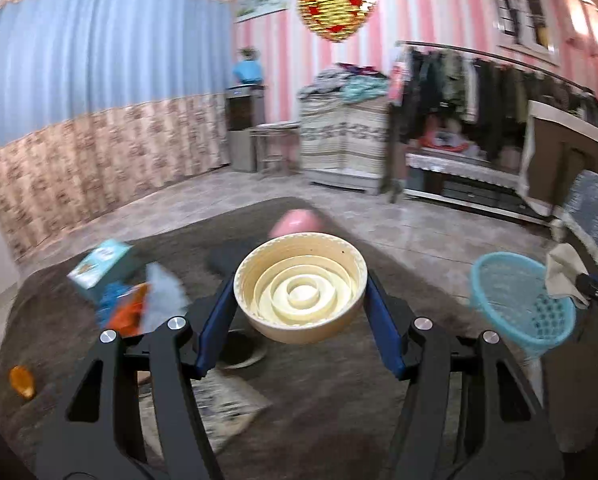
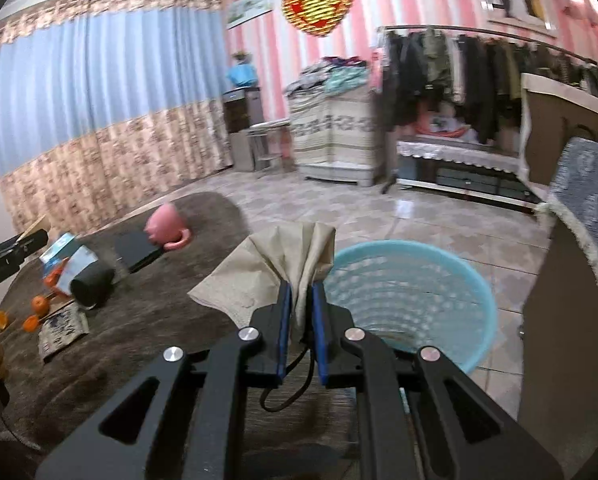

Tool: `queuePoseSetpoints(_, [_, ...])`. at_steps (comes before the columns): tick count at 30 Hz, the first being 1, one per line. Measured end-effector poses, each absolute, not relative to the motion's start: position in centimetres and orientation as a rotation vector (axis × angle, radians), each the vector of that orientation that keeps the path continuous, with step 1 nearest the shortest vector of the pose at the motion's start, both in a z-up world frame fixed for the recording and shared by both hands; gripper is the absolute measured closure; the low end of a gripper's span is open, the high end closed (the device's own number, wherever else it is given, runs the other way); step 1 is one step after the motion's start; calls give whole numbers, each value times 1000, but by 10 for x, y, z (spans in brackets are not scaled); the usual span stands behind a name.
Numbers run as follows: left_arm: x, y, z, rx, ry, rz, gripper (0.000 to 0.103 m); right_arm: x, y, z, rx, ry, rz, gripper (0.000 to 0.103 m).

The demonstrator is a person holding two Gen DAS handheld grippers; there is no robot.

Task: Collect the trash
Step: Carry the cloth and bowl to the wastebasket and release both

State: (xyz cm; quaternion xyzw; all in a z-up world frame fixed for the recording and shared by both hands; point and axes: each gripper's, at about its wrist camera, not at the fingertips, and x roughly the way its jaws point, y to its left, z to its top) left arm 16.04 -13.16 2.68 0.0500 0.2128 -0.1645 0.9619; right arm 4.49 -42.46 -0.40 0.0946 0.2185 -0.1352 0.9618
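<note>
**Entry: trash collection, two items in hand, basket ahead**

- Left gripper (image 1: 299, 312): spread wide and gripping a cream ribbed lid (image 1: 301, 294) by its rim, blue pads pressing on opposite sides. The lid is riding clear above the brown rug (image 1: 339, 392), hollow side facing the camera.
- Right gripper (image 2: 299, 320): drawn narrow and pinching a beige paper napkin (image 2: 275, 264), which is fanning out ahead of and to the left of the pads.
- Blue mesh basket (image 2: 411, 304): sitting just ahead and to the right of the right gripper; from the left gripper it is lying well off to the right.
- Items lying on the rug, ahead-left of the right gripper: pink mug (image 2: 167, 228), teal carton (image 2: 59, 252), dark cylinder (image 2: 91, 286), orange peel pieces (image 2: 39, 304), printed wrapper (image 2: 61, 330).

Handling note (judgement): the napkin appears to be the item going in first. Doing it well is calling for carrying the pads right over the basket opening before parting them, since loose paper is likely to drift and catch on the rim. The lid is needing a longer swing rightward; keeping it level is helping the rim grip hold.
</note>
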Motion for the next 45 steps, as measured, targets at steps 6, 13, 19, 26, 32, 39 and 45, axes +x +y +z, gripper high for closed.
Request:
queuePoseSetpoints(6, [153, -203, 22, 144, 426, -460, 42, 26, -458, -2, 216, 419, -361, 91])
queuePoseSetpoints(13, [158, -256, 10, 179, 435, -543, 42, 21, -482, -13, 256, 416, -416, 91])
queuePoseSetpoints(19, [162, -296, 1, 208, 432, -609, 42, 23, -497, -23, 272, 421, -451, 91])
queuePoseSetpoints(26, [165, -341, -11, 223, 436, -672, 42, 20, -525, -38, 305, 432, -523, 91])
queuePoseSetpoints(32, [167, -380, -27, 260, 443, -717, 42, 17, -548, -50, 351, 429, -563, 91])
queuePoseSetpoints(39, [181, -421, -52, 276, 492, -761, 42, 21, -567, -62, 383, 443, -577, 91])
queuePoseSetpoints(45, [193, -444, -66, 288, 529, -771, 35, 22, -572, -68, 396, 455, -589, 91])
